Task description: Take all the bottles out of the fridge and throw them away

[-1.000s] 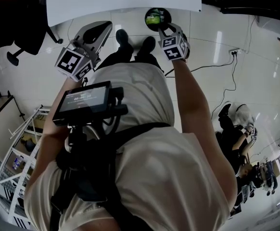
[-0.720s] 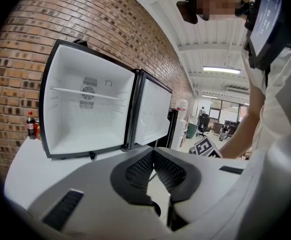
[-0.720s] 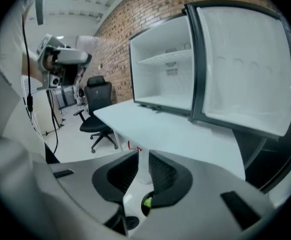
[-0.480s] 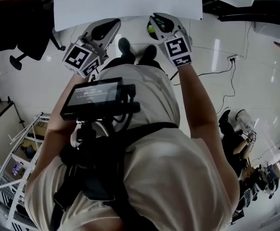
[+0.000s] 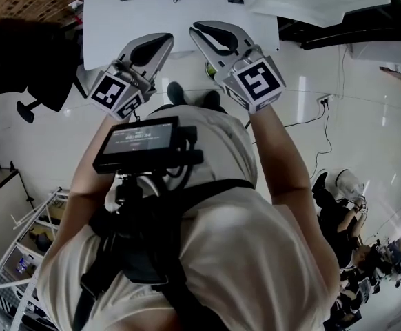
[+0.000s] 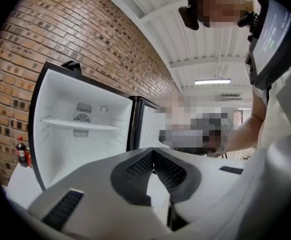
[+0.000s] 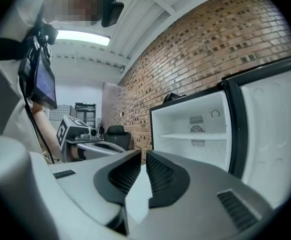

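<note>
While the person stands squared up to the open fridge (image 6: 85,149), both tools are raised and carrying nothing. Left gripper (image 6: 153,153): jaw tips pressed together, empty. Right gripper (image 7: 141,156): jaws closing, down to a thin slit, nothing between them.

Look inside: the shelf (image 6: 80,125) shows bare and the back wall is plain white around the fan grille (image 6: 83,107). No bottle in the part I can see. The one bottle (image 6: 20,151) I do spot, dark with a red label, stands outside the cabinet, just beside its left frame, at the edge of a pale surface against the brick wall (image 6: 85,44).

My read: this is the reach for the next pick. Spread the jaws wide first, come in level and clamp the body below the neck. There's plenty of room in front. Mind the black frame and the swung-out door (image 7: 273,134) on the right.
</note>
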`<act>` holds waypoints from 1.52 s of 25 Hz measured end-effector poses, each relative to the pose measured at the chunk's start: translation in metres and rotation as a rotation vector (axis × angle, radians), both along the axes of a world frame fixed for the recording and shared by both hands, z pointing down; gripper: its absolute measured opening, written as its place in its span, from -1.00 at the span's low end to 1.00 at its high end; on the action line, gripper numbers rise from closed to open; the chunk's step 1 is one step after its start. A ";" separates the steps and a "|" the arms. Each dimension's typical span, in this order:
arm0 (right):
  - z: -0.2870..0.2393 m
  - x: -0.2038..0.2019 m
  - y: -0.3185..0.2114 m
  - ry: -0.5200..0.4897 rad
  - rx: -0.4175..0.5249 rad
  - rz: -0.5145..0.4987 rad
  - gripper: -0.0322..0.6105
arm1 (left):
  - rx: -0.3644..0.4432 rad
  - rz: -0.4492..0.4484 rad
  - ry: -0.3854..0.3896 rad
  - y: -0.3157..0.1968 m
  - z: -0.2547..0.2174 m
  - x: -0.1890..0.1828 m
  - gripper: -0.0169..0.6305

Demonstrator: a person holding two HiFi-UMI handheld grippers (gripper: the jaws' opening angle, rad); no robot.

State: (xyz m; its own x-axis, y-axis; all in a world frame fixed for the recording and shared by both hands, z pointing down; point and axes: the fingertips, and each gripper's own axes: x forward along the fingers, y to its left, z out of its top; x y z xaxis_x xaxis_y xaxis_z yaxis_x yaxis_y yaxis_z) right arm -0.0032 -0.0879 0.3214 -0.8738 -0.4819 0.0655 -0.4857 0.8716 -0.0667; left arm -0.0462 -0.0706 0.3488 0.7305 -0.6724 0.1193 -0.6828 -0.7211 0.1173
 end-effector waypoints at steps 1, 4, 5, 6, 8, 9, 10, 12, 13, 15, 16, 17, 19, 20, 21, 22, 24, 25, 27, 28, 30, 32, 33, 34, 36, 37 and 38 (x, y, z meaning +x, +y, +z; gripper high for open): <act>-0.004 -0.003 0.001 -0.007 -0.004 -0.004 -0.80 | 0.006 -0.002 0.002 -0.002 -0.004 -0.002 -0.92; -0.015 -0.010 0.004 -0.033 -0.014 -0.012 -0.80 | 0.018 -0.012 0.009 -0.007 -0.013 -0.010 -0.92; -0.018 -0.012 0.005 -0.043 -0.016 -0.015 -0.80 | 0.020 -0.016 0.010 -0.008 -0.015 -0.013 -0.92; -0.020 -0.012 0.006 -0.049 -0.017 -0.017 -0.80 | 0.021 -0.020 0.011 -0.009 -0.015 -0.014 -0.92; -0.015 -0.013 0.007 -0.049 -0.028 -0.019 -0.80 | 0.014 -0.028 0.009 -0.010 -0.011 -0.016 -0.92; -0.010 -0.013 0.007 -0.044 -0.040 -0.017 -0.80 | 0.005 -0.035 0.008 -0.011 -0.007 -0.017 -0.92; -0.005 -0.013 0.007 -0.039 -0.054 -0.015 -0.80 | -0.005 -0.043 0.008 -0.010 -0.003 -0.019 -0.92; 0.001 -0.014 0.008 -0.039 -0.072 -0.013 -0.80 | -0.018 -0.052 0.009 -0.009 0.002 -0.022 -0.92; 0.002 -0.014 0.008 -0.041 -0.075 -0.014 -0.80 | -0.021 -0.054 0.008 -0.008 0.003 -0.023 -0.92; 0.002 -0.016 0.008 -0.042 -0.075 -0.016 -0.80 | -0.024 -0.055 0.005 -0.006 0.005 -0.025 -0.92; 0.002 -0.018 0.008 -0.043 -0.074 -0.018 -0.80 | -0.024 -0.056 0.004 -0.005 0.005 -0.026 -0.92; 0.001 -0.019 0.008 -0.044 -0.073 -0.020 -0.80 | -0.022 -0.056 0.004 -0.005 0.005 -0.027 -0.92; 0.001 -0.021 0.009 -0.045 -0.072 -0.025 -0.80 | -0.016 -0.058 0.003 -0.005 0.003 -0.027 -0.92; 0.001 -0.023 0.009 -0.045 -0.073 -0.028 -0.80 | -0.015 -0.059 0.002 -0.006 0.003 -0.027 -0.92; 0.002 -0.024 0.009 -0.044 -0.075 -0.031 -0.80 | -0.014 -0.060 0.000 -0.006 0.003 -0.028 -0.92; 0.002 -0.025 0.010 -0.043 -0.076 -0.034 -0.80 | -0.014 -0.061 -0.001 -0.006 0.003 -0.028 -0.92; 0.004 -0.026 0.011 -0.044 -0.078 -0.039 -0.80 | -0.014 -0.063 -0.003 -0.006 0.003 -0.029 -0.92; 0.004 -0.027 0.011 -0.044 -0.078 -0.041 -0.80 | -0.014 -0.064 -0.003 -0.006 0.004 -0.029 -0.92; 0.004 -0.028 0.012 -0.041 -0.078 -0.045 -0.80 | -0.014 -0.065 -0.003 -0.005 0.004 -0.030 -0.92; 0.005 -0.028 0.012 -0.037 -0.078 -0.047 -0.80 | -0.014 -0.066 -0.004 -0.005 0.005 -0.030 -0.92; 0.004 -0.028 0.012 -0.038 -0.077 -0.048 -0.80 | -0.013 -0.065 -0.007 -0.004 0.005 -0.029 -0.92; 0.003 -0.028 0.011 -0.042 -0.073 -0.049 -0.80 | -0.009 -0.064 -0.011 -0.004 0.005 -0.028 -0.92; 0.002 -0.028 0.010 -0.044 -0.073 -0.049 -0.80 | -0.008 -0.064 -0.011 -0.005 0.005 -0.028 -0.92; 0.001 -0.029 0.010 -0.047 -0.074 -0.048 -0.80 | -0.007 -0.064 -0.010 -0.005 0.004 -0.029 -0.92; 0.002 -0.031 0.009 -0.050 -0.076 -0.049 -0.80 | -0.008 -0.065 -0.010 -0.005 0.004 -0.030 -0.92; 0.002 -0.031 0.010 -0.051 -0.077 -0.049 -0.80 | -0.009 -0.065 -0.009 -0.005 0.004 -0.030 -0.92; 0.002 -0.031 0.010 -0.051 -0.077 -0.050 -0.80 | -0.010 -0.065 -0.009 -0.005 0.004 -0.030 -0.92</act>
